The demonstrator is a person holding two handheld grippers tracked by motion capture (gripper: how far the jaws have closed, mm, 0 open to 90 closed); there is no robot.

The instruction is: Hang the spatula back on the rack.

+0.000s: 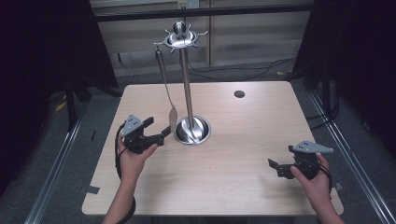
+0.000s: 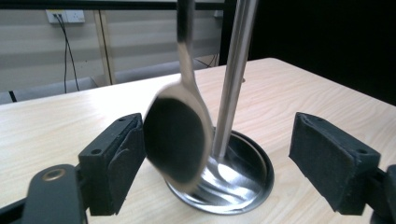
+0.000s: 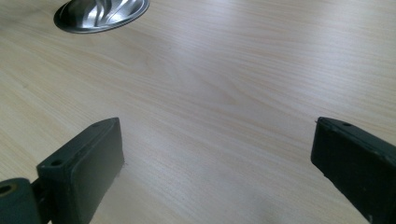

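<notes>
A spoon point(image 2: 176, 140) hangs between the left gripper's point(image 2: 217, 163) spread fingers point(image 2: 114, 163).

Table point(image 1: 233, 154): near half and right side open wood, plenty of room for a gripper to pass. Main obstacle = utensil stand point(image 1: 187, 88), left of centre, tall upright pole w/ round steel base point(image 2: 233, 186) and hook ring up top. Spoon point(image 1: 167, 88) hangs off the ring on the stand's left, bowl low near the base, blocking the approach from that side. Left gripper point(image 1: 159, 128) sits just beside it, jaws apart; in the left gripper view the spoon bowl point(image 2: 175, 140) hangs betw. the jaws, close to the left one, gap on the right. Right gripper point(image 1: 280, 165), jaws wide, near right, well apart from stand, bare wood around it. Small dark hole point(image 1: 239, 94) far right of stand, flush.
</notes>
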